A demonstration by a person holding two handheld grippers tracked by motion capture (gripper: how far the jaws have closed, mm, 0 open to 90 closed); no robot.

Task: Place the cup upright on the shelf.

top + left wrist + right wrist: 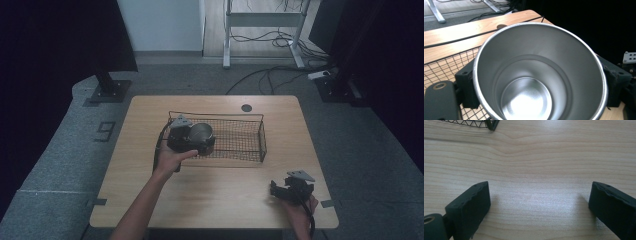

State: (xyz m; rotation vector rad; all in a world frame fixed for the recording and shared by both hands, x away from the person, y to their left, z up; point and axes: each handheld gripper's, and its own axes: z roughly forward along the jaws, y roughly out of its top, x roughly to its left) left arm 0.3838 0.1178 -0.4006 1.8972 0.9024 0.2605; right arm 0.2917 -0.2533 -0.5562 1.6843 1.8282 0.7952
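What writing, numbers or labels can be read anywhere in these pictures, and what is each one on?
"9": a dark figure that looks like a nine, on the grey floor left of the table, at.
No readable text on the metal cup, the wire basket or either hand-held gripper.

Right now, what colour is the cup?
Shiny silver metal cup, clearest in the left gripper view.
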